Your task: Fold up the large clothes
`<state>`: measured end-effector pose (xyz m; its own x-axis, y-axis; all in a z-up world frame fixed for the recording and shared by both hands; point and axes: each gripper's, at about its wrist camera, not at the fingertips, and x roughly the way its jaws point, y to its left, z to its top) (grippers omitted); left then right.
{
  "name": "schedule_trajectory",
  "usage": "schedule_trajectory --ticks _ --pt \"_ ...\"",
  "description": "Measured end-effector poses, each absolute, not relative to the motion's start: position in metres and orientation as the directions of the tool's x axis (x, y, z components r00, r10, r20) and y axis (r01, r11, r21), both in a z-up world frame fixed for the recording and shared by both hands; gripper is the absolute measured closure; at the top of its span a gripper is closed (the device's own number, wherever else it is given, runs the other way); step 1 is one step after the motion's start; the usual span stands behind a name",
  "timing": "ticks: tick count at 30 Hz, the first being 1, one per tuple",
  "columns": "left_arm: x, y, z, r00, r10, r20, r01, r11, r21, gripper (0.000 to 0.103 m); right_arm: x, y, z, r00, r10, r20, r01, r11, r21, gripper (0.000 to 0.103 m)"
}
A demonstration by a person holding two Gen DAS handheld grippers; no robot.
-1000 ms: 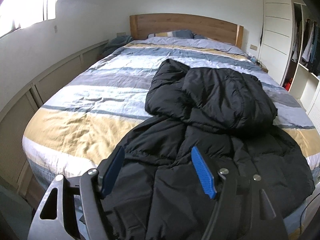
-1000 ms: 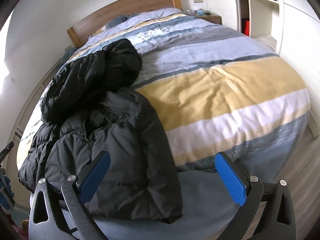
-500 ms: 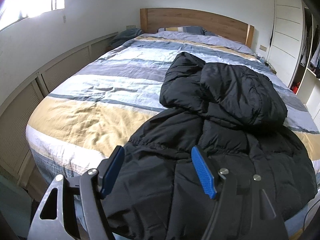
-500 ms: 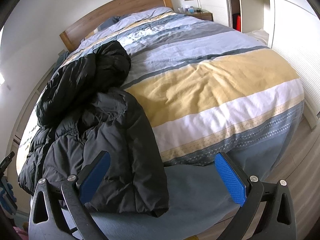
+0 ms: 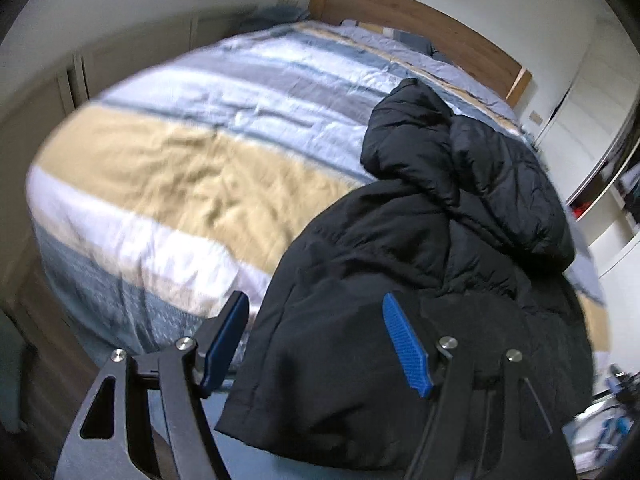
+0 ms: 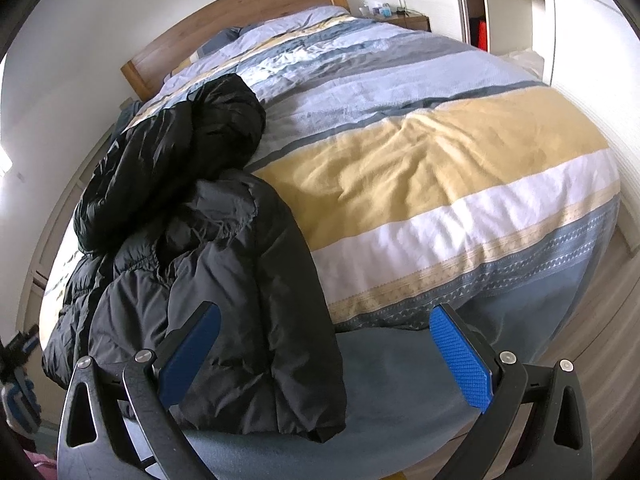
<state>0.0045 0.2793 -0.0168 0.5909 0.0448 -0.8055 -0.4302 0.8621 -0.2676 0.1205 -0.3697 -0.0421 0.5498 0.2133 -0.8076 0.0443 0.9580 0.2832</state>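
A large black puffer jacket point(image 5: 420, 264) lies crumpled at the foot of a striped bed point(image 5: 192, 168), its hem hanging over the bed's edge. The hood end bunches toward the headboard. My left gripper point(image 5: 316, 316) hovers open above the jacket's lower left hem, nothing between its blue pads. In the right wrist view the same jacket point(image 6: 224, 280) fills the left side. My right gripper point(image 6: 326, 328) is open over the jacket's right hem corner and the blue bed sheet, holding nothing.
A wooden headboard point(image 6: 240, 12) stands at the far end of the bed. A nightstand point(image 6: 408, 20) and an open wardrobe point(image 6: 508, 4) are on the right. Low wall panels point(image 5: 68, 80) run along the left. Wood floor point(image 6: 600, 360) shows beside the bed.
The left gripper has swung left and down and rolled, so the jacket hem now sits between and right of its fingers. The right gripper has barely shifted. Both stayed open.
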Motion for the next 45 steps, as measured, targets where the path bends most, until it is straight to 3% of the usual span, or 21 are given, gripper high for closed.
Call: schedule_trajectory --ticks 5,13,17,20,30,45 --pt "0.0 0.317 -0.053 0.601 -0.15 -0.785 -0.432 0.765 -0.478 0.035 0.128 -0.369 -0.052 0.53 0.246 -0.812 0.053 0.945 0.321 0.0" --pt "0.001 0.328 -0.102 0.621 -0.355 -0.699 -0.4 0.623 -0.672 0.034 0.139 -0.373 -0.075 0.47 0.32 -0.822 0.069 0.916 0.396 0.0" --pt "-0.003 0.32 -0.114 0.656 -0.432 -0.619 -0.356 0.547 -0.758 0.024 0.144 -0.376 -0.089 0.434 0.373 -0.82 0.081 0.89 0.448 0.0" --pt "-0.006 0.317 -0.117 0.664 -0.488 -0.566 -0.328 0.49 -0.808 0.023 0.145 -0.377 -0.099 0.409 0.423 -0.809 0.075 0.868 0.491 0.0" --pt "-0.013 0.307 -0.113 0.65 -0.601 -0.465 -0.246 0.413 -0.877 0.023 0.131 -0.369 -0.127 0.32 0.638 -0.7 0.046 0.728 0.684 0.0" --pt "-0.025 0.291 -0.118 0.63 -0.629 -0.455 -0.256 0.385 -0.887 0.023 0.124 -0.35 -0.114 0.307 0.685 -0.66 -0.054 0.705 0.707 0.0"
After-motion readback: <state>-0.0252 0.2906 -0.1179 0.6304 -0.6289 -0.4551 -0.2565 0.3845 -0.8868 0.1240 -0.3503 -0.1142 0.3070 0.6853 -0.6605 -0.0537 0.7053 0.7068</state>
